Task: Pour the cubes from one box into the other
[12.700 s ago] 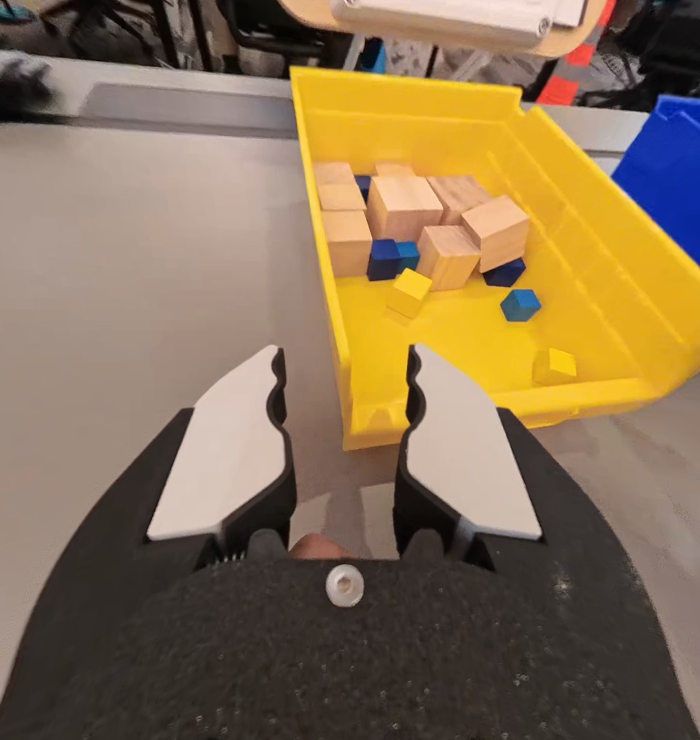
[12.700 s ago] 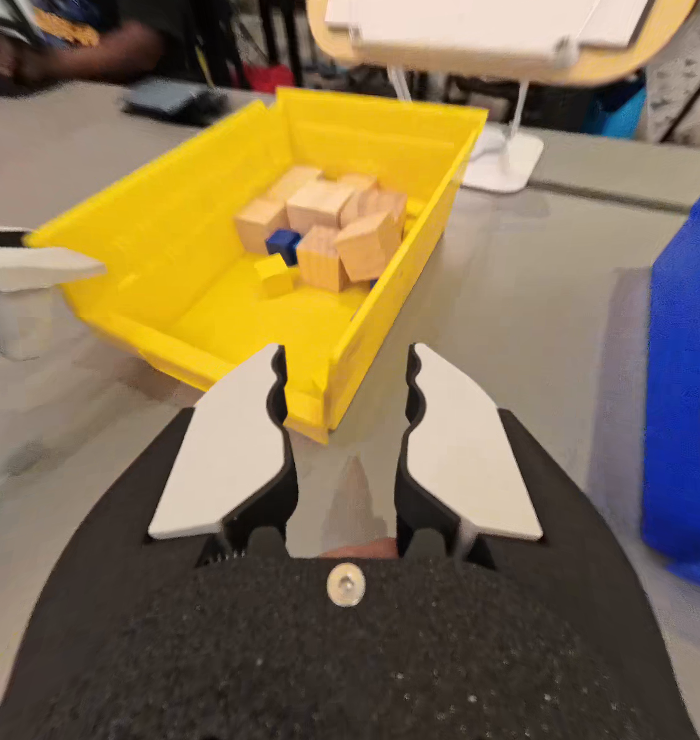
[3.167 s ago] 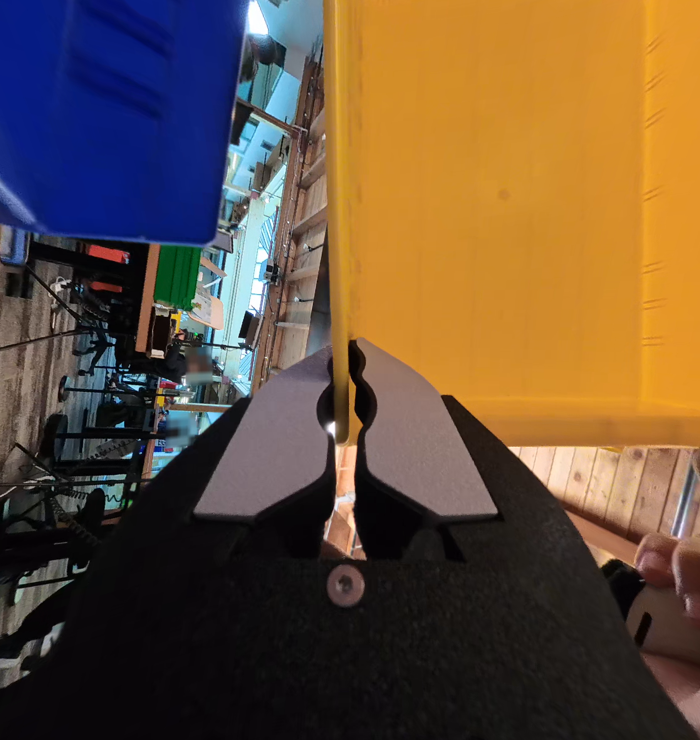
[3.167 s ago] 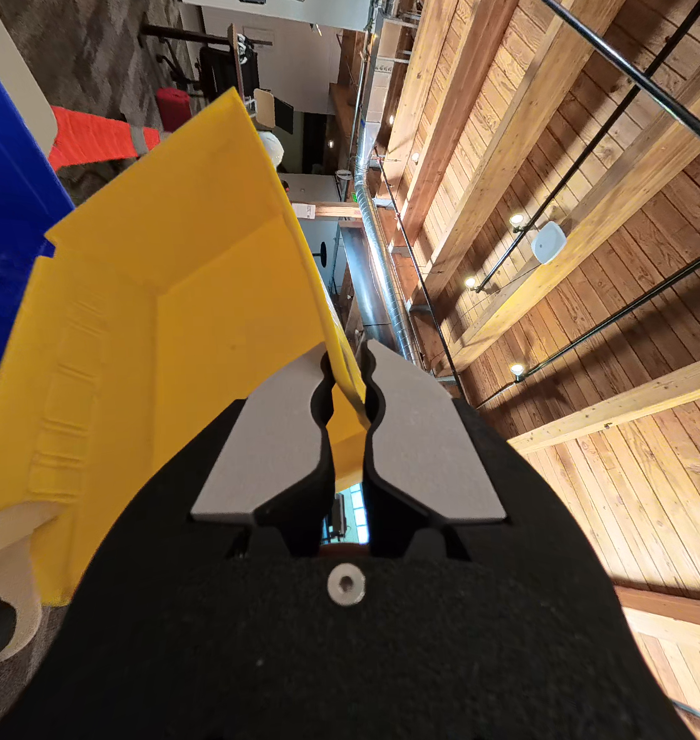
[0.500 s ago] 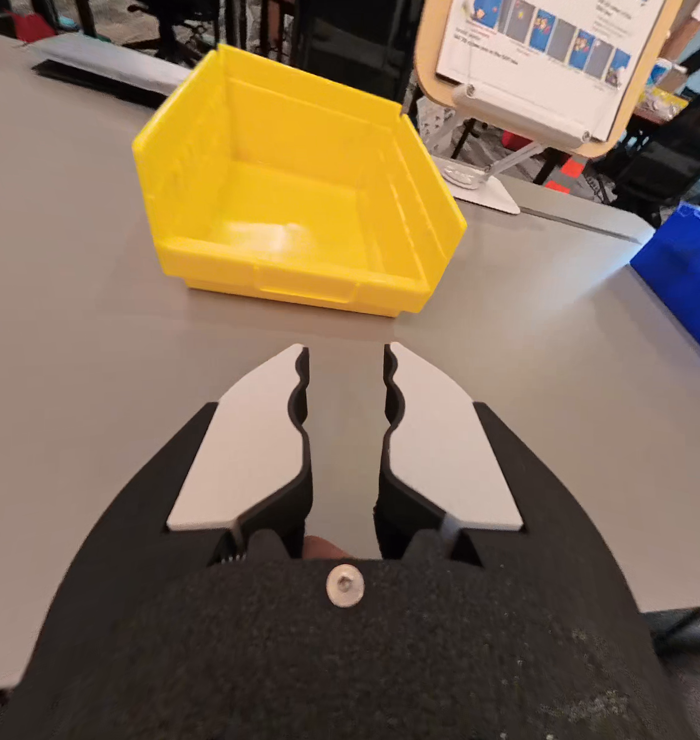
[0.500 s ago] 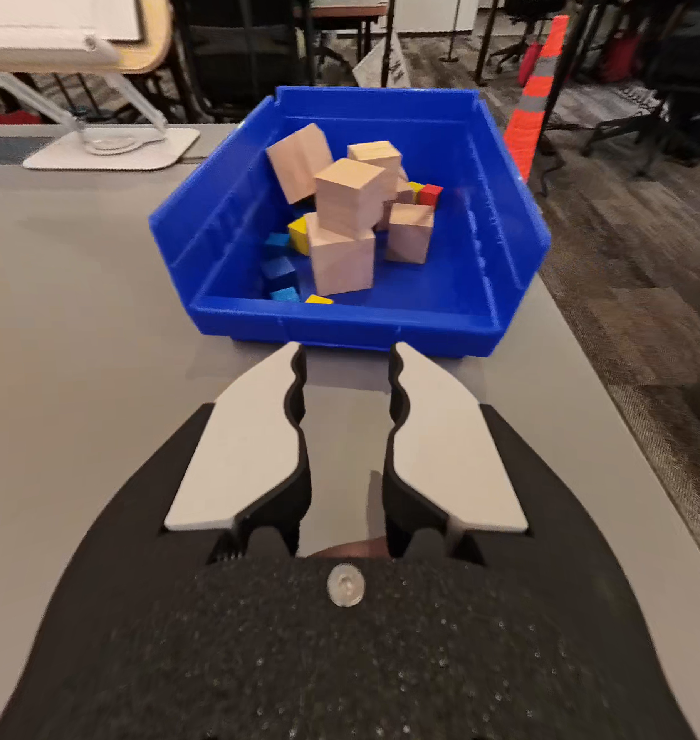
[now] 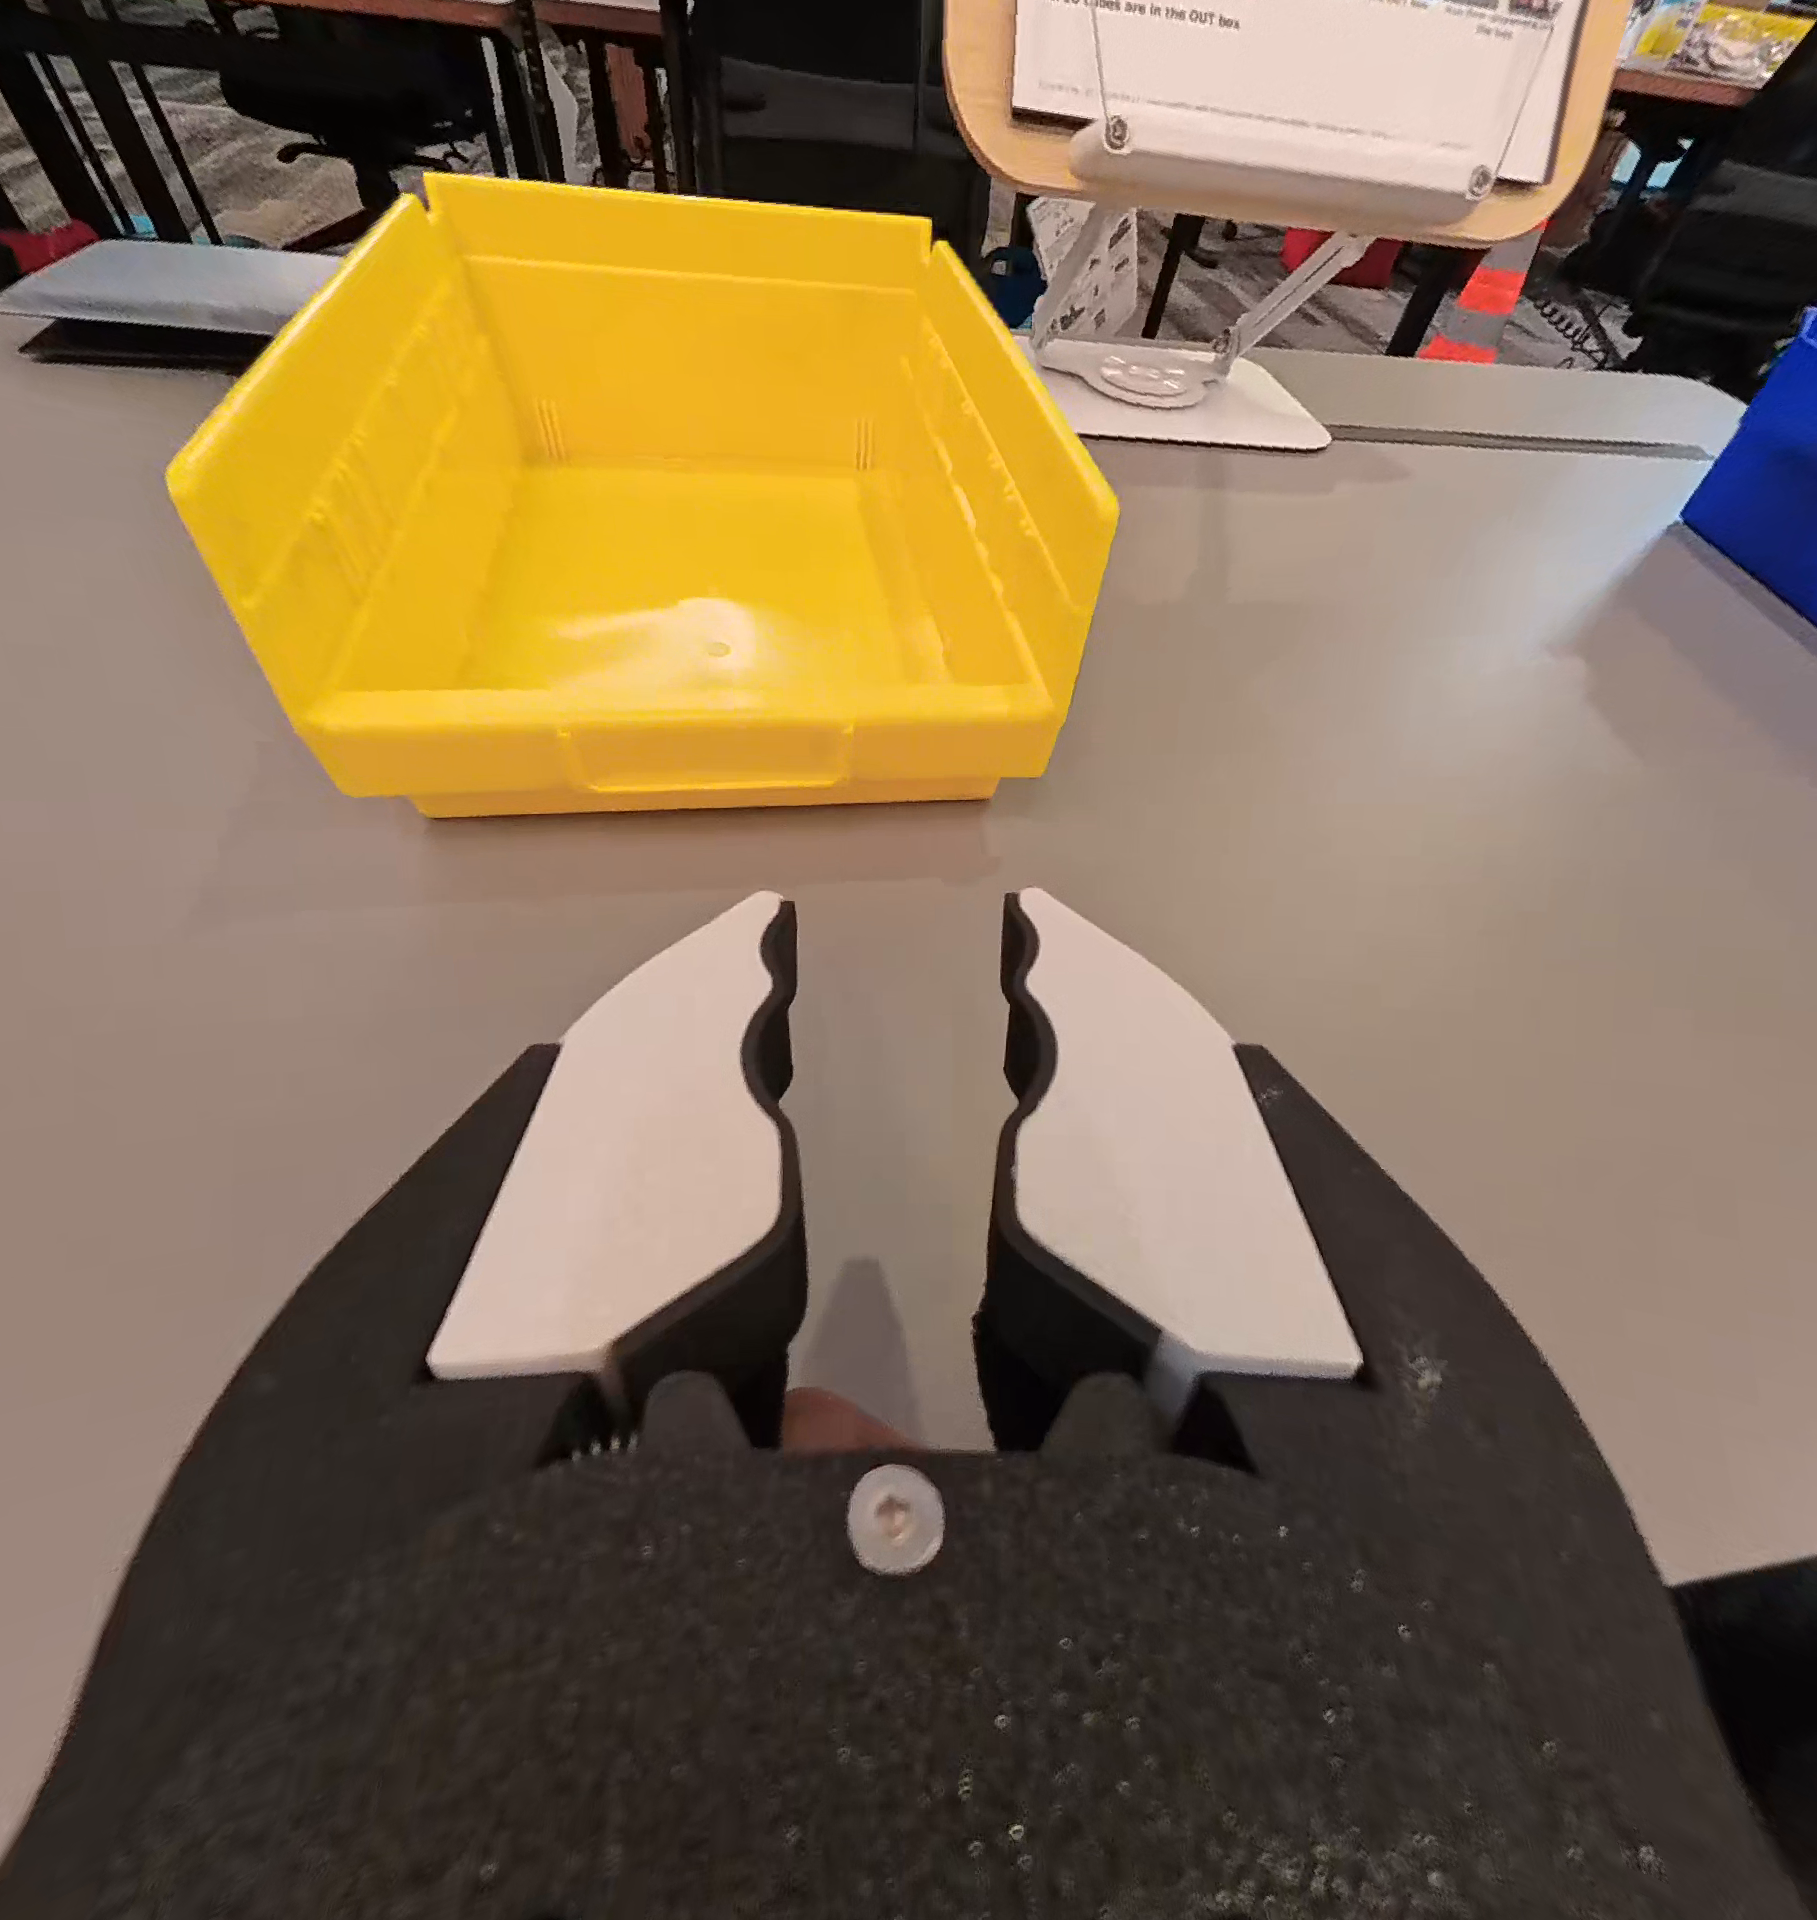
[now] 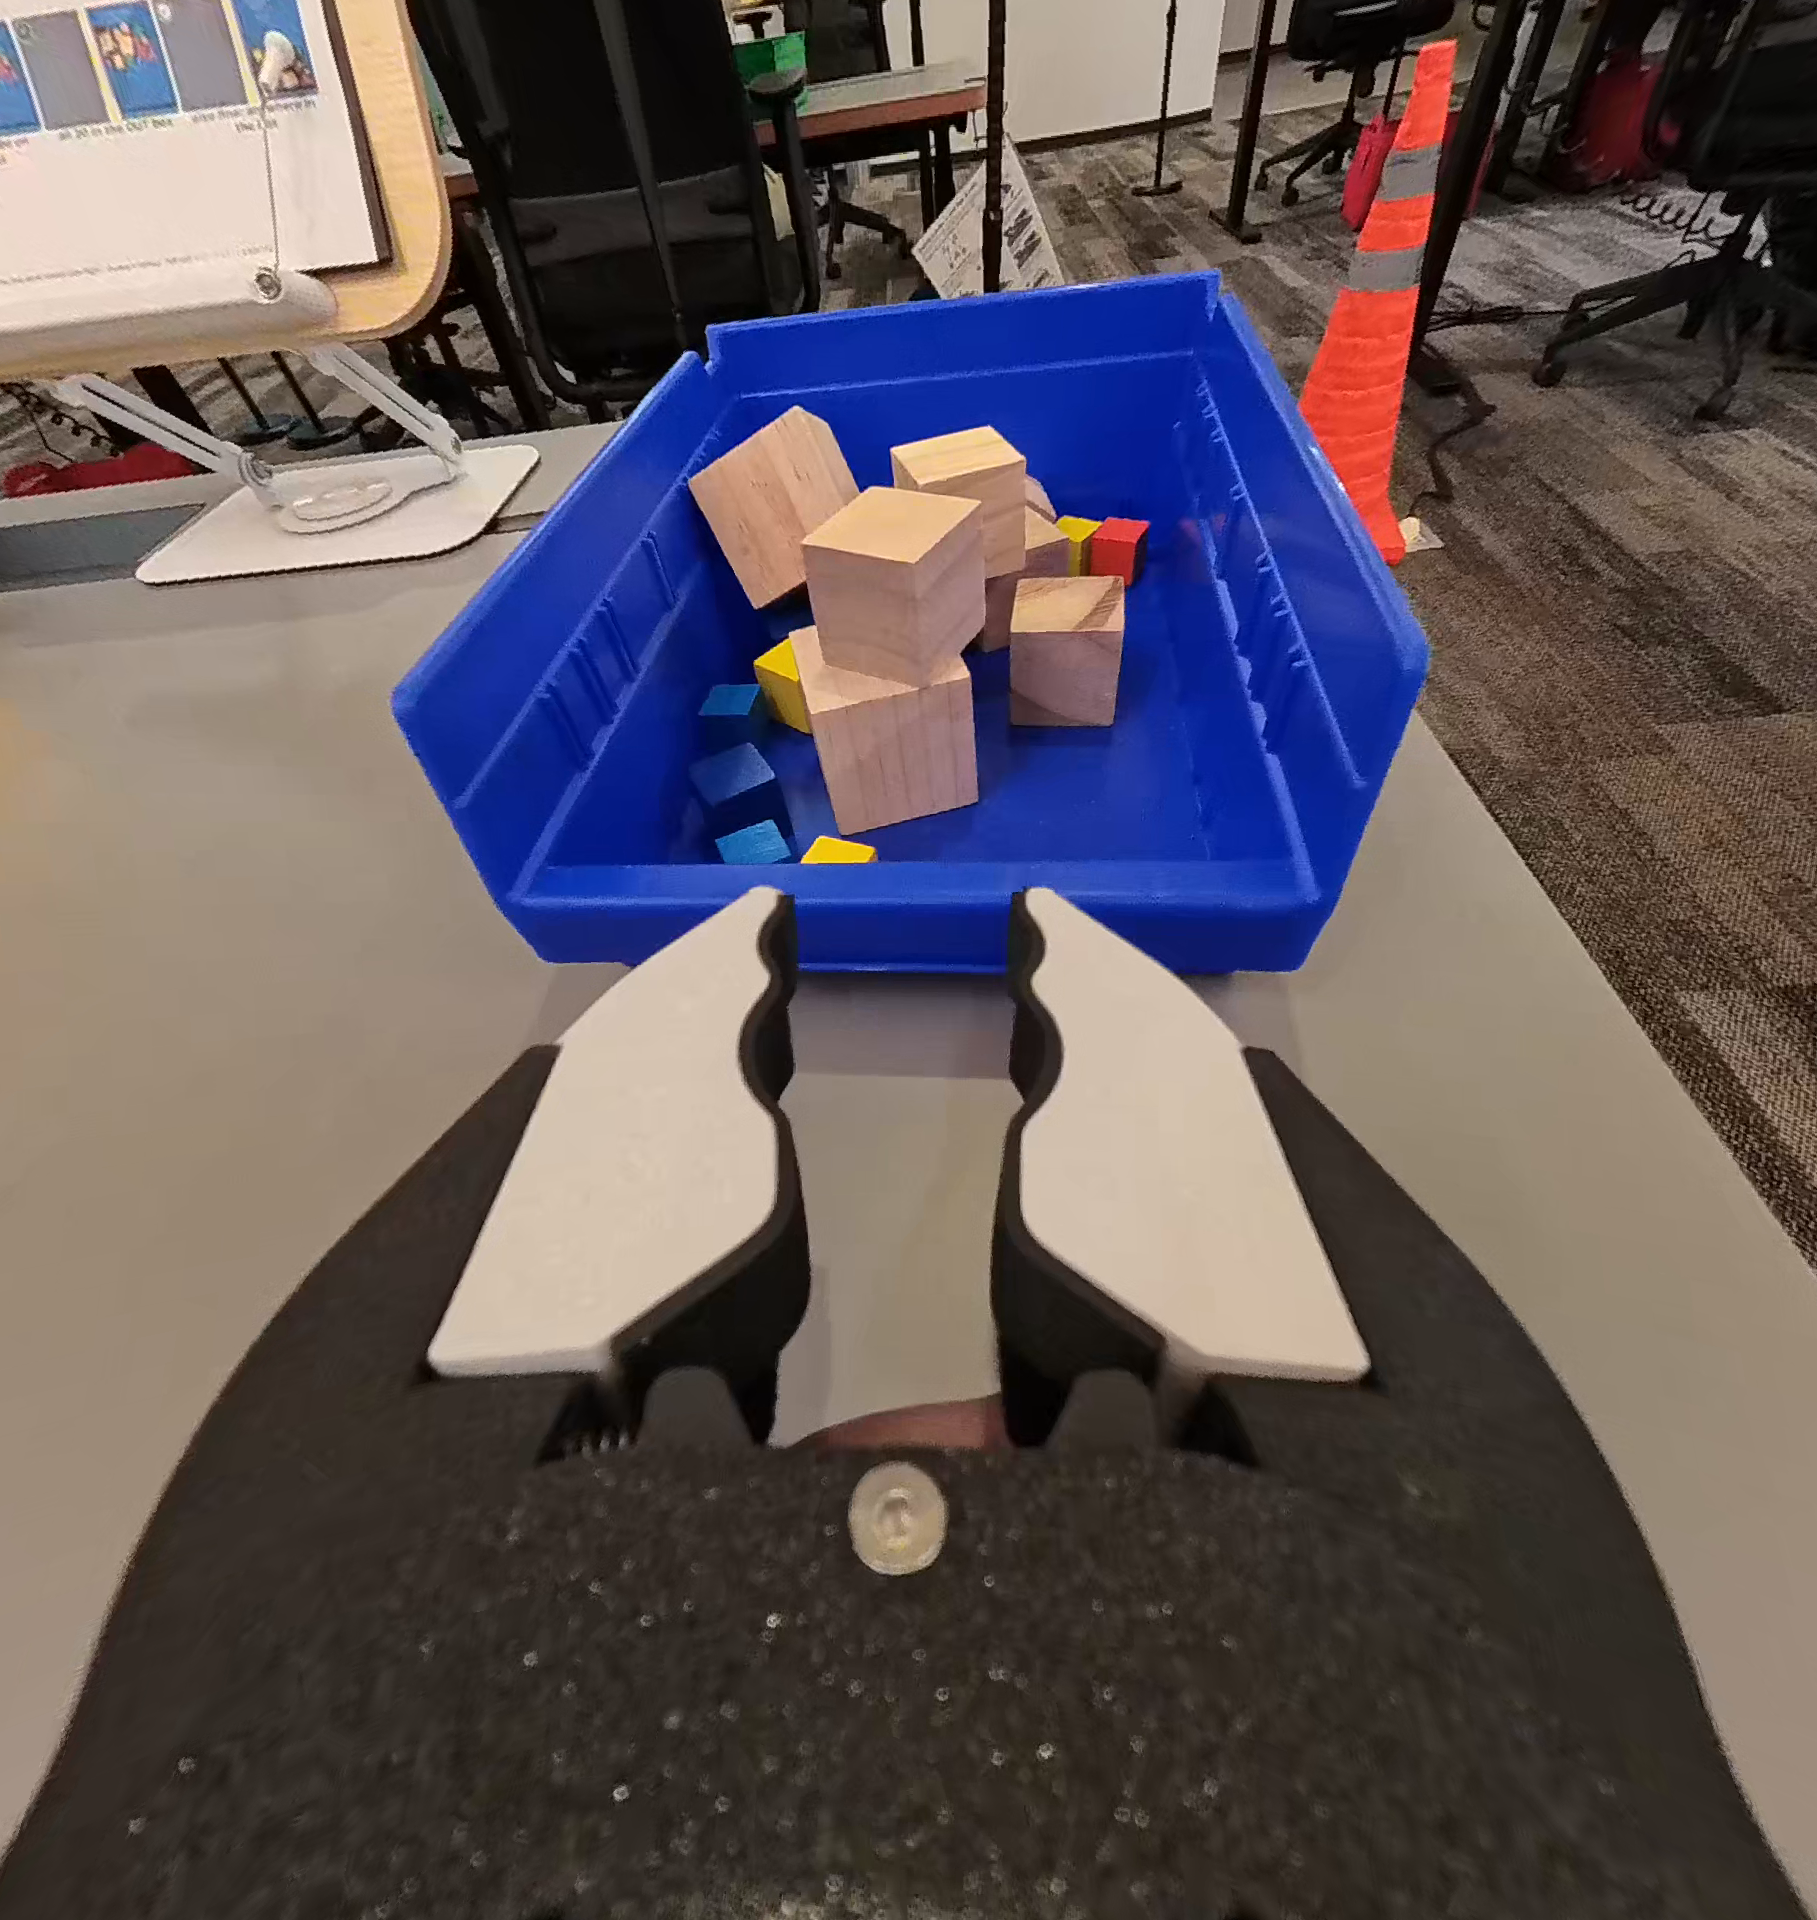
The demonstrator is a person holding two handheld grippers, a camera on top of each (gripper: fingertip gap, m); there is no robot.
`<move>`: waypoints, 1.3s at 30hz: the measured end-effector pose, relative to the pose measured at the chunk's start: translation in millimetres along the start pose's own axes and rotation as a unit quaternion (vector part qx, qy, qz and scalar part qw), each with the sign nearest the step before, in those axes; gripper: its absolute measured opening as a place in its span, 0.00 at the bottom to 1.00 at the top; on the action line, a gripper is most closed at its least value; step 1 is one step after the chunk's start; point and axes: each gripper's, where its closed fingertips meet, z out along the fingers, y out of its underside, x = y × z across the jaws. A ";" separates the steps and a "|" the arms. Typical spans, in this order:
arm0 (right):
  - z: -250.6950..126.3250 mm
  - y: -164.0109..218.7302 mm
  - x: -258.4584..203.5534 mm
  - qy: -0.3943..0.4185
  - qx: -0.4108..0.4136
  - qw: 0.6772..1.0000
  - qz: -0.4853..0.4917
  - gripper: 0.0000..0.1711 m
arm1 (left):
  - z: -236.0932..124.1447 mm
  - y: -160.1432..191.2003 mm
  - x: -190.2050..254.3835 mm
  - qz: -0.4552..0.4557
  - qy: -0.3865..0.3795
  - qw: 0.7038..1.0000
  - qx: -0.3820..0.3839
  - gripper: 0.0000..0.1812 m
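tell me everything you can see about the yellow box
The yellow box is an open-topped bin that looks like glossy moulded plastic, with ribbed side walls, a tall notched back wall and a low front lip with a moulded label slot. It is empty; light glints off its bare floor. It sits upright and level on the grey table, ahead of the open left gripper, which does not touch it.

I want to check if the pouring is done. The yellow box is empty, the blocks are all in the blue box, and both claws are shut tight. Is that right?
Nearly. The left claw and right claw are open, not shut; each wrist view shows a gap between its fingers. The yellow box is empty, as the left wrist view shows, and the blocks sit in the blue box.
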 end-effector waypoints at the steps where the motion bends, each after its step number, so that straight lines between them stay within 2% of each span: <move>1: 0.7 -0.3 0.9 0.001 0.000 1.000 0.001 0.22 | 1.8 0.7 -0.8 -0.005 0.002 1.000 -0.003 0.21; 18: 3.0 -0.6 -0.4 0.002 0.000 1.000 -0.007 0.22 | 6.2 4.6 0.8 -0.009 0.006 1.000 -0.014 0.21; 22: 3.3 1.4 5.4 0.016 0.008 1.000 -0.010 0.22 | 5.2 6.7 12.2 0.040 -0.003 0.999 -0.021 0.21; 25: 0.3 1.1 42.1 0.099 0.006 0.995 -0.006 0.22 | 7.5 14.0 78.7 0.080 0.068 0.993 -0.050 0.23; 28: 2.0 -21.9 65.3 0.135 0.044 0.990 -0.008 0.22 | 15.8 5.5 193.3 0.112 0.175 0.977 -0.046 0.24; 30: 15.7 -22.6 71.8 0.130 0.030 0.991 -0.021 0.22 | 31.7 -2.6 272.2 0.149 0.218 0.964 -0.042 0.28; 33: 29.7 -17.5 89.5 0.151 0.005 0.988 -0.030 0.22 | 71.3 -11.5 380.4 0.159 0.263 0.950 -0.055 0.30; 35: 35.1 -18.9 96.9 0.145 0.006 0.989 -0.014 0.23 | 107.4 -13.6 436.2 0.157 0.272 0.947 -0.069 0.30; 39: 50.6 -12.9 104.1 0.107 -0.010 0.994 0.022 0.25 | 180.9 -4.3 495.4 0.157 0.234 0.954 -0.104 0.32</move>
